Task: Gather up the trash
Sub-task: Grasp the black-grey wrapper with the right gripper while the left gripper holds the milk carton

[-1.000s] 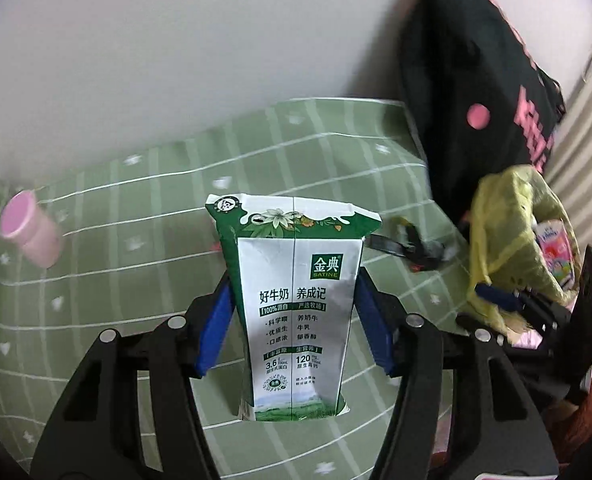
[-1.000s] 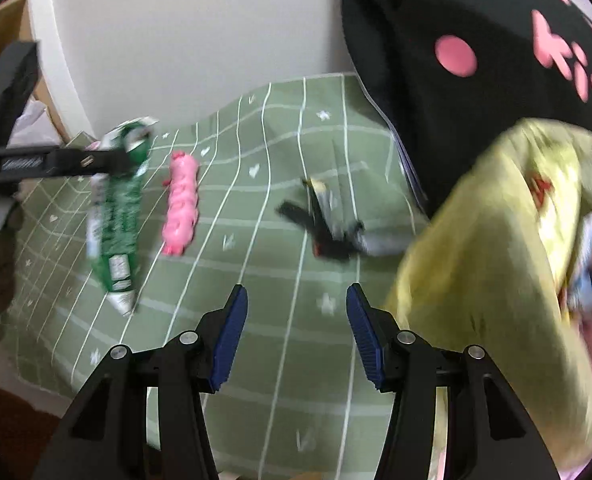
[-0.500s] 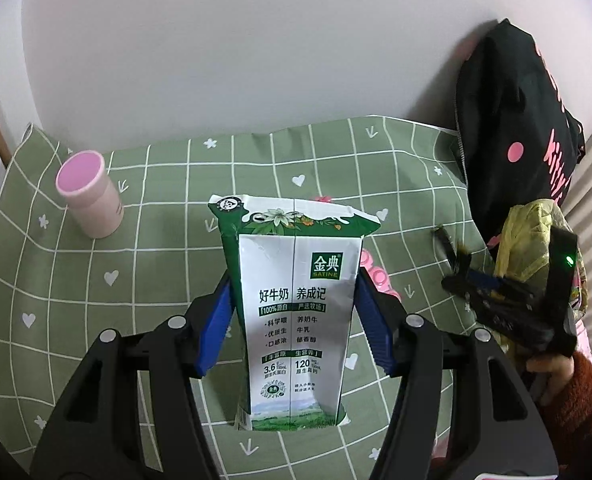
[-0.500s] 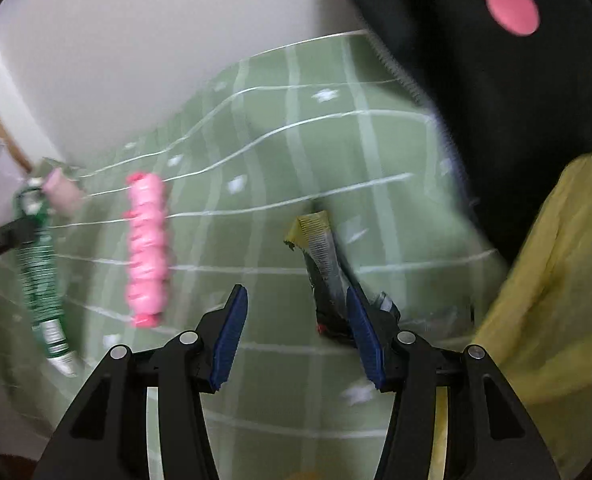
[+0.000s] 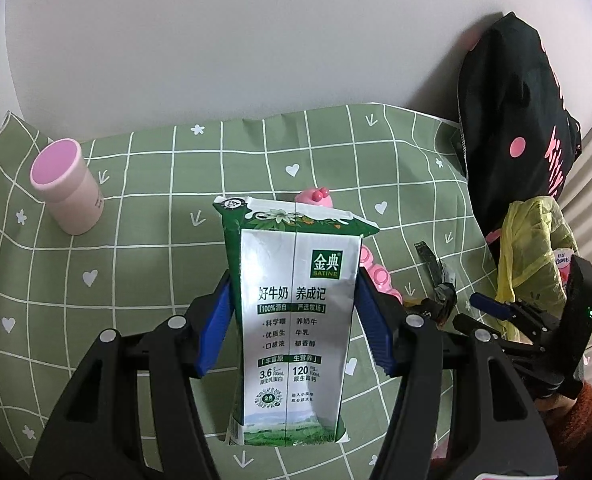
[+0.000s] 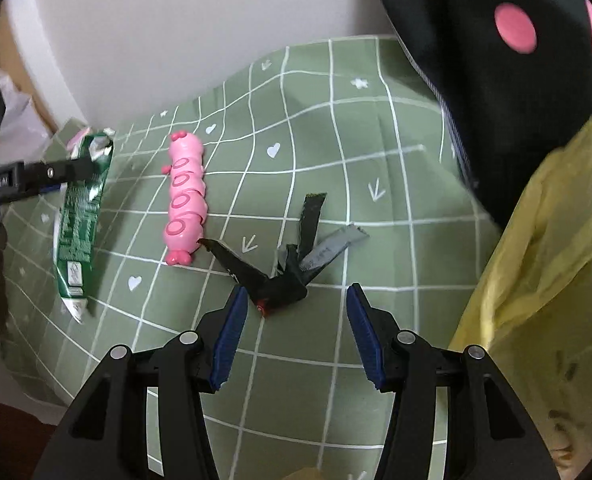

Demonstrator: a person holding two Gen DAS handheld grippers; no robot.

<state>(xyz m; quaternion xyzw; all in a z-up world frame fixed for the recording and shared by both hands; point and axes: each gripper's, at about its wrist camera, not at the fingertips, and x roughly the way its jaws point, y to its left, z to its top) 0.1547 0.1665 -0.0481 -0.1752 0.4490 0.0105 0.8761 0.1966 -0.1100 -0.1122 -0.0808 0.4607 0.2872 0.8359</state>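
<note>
While the left gripper clamps the milk carton upright at frame centre of the left wrist view, blue pads pressed on its two side edges, the next piece of trash is the crumpled black wrapper. It lies on the green checked cloth at mid-frame of the right wrist view, just above and between the tips of the right gripper, whose jaws stand wide apart with nothing in them.

Key relation: wrapper bunches just ahead of the right jaws, nearer the left-hand pad; its strips fan toward upper left, up and upper right, so no single long axis. Right gripper is clearly the nearer one. Judgement: a short advance and descent should bracket the bunched knot.

Materials: wrapper thin, creased film, one strip grey; carton flattened, glossy, printed green and white. Pink segmented caterpillar toy of smooth plastic lies left of the wrapper. Yellow plastic bag, thin and wrinkled, fills the right edge.
</note>
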